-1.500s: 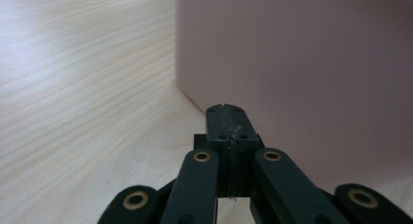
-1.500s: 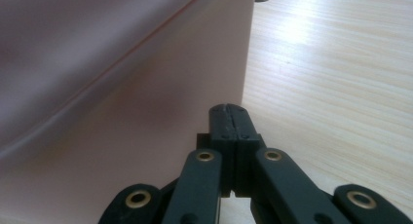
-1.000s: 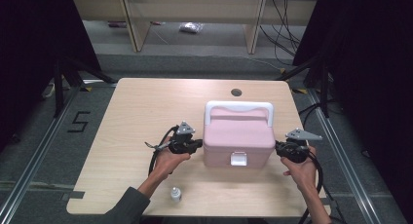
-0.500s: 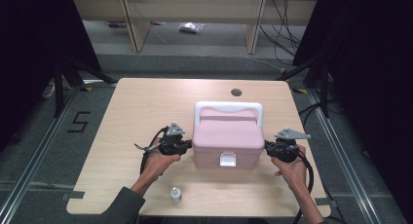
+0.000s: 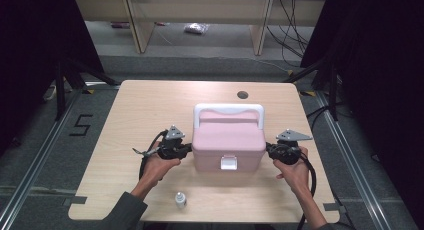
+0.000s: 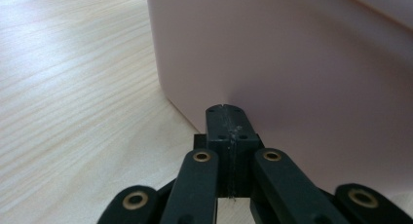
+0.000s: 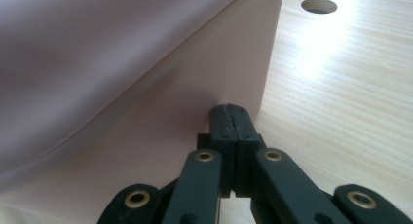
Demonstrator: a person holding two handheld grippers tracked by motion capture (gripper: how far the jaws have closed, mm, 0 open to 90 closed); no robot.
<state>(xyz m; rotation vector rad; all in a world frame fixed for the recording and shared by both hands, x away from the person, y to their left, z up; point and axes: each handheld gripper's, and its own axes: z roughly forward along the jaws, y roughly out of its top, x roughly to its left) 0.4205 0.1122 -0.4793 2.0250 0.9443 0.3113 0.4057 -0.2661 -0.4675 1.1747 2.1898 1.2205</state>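
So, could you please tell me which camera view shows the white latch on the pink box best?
The high view: it shows the white latch on the front of the pink box. The left gripper view has just a plain pink side wall, and the right gripper view the opposite wall.

One pink box (image 5: pixel 228 142) sits on one wooden table (image 5: pixel 140 110), with one white handle (image 5: pixel 228 110) and one white latch (image 5: pixel 229 163). Two grippers flank the box: the left gripper (image 5: pixel 187 150) and right gripper (image 5: pixel 268 150). One small bottle (image 5: pixel 180 199) stands near the box's front-left.
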